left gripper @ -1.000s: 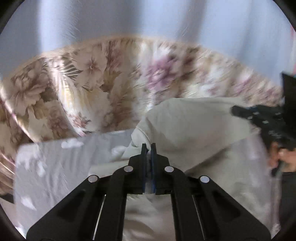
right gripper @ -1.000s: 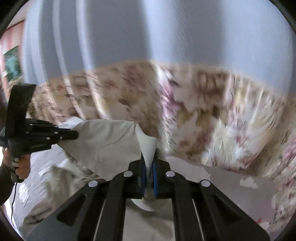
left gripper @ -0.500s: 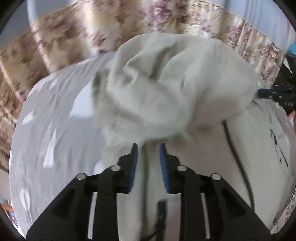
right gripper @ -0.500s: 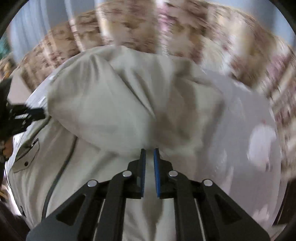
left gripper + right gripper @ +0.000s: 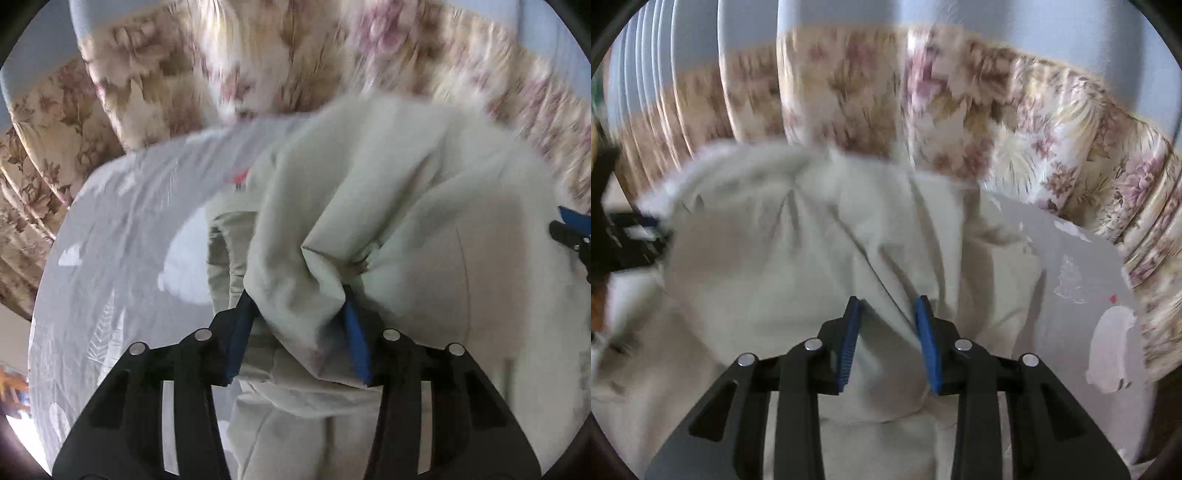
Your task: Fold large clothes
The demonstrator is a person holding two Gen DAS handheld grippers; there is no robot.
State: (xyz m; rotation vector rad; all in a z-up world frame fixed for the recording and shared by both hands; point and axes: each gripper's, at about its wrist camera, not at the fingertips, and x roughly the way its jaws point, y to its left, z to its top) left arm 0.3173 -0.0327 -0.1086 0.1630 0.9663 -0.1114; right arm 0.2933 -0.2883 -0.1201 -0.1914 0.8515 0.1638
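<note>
Cream jacket (image 5: 388,206) lies heaped on the grey sheet (image 5: 122,236), its folded-over edge bunched between both sets of jaws. Left gripper (image 5: 299,325) and right gripper (image 5: 888,334) are opening — cloth slack between the pads, neither pinching.

Soft daylight, motion blur throughout, fisheye bending and dark corners.
</note>
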